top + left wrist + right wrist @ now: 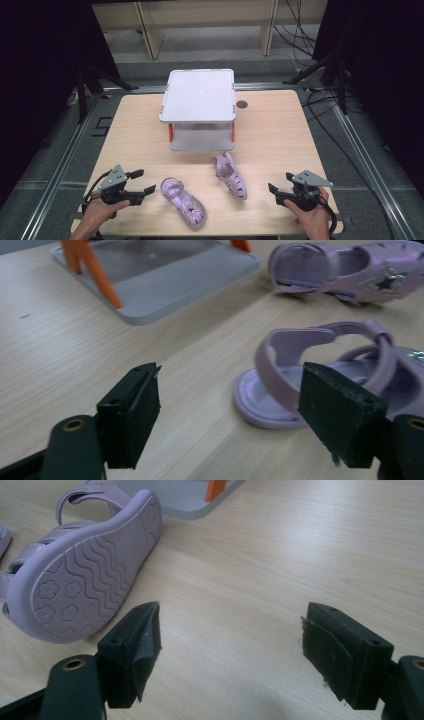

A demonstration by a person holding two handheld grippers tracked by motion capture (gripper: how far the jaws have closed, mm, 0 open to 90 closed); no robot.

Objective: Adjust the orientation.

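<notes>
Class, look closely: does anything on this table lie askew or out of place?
Yes. One lilac plastic sandal lies tipped on its side, its wavy sole showing, while the other lilac sandal sits upright on the wooden table.

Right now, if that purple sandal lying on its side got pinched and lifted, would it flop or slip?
The sandal on its side looks moulded and rubbery, so probably light and slightly bendy. Its thin straps may give under a pinch; the ridged sole likely resists slipping.

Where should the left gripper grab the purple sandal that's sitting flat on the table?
Probably by the heel strap of the upright sandal. That sandal rests on its sole with its heel end turned toward the left gripper, whose jaws stand open. The strap rises in a thin loop with open space behind it, so one jaw could slip inside and one outside, coming level from the sandal's heel side.
</notes>
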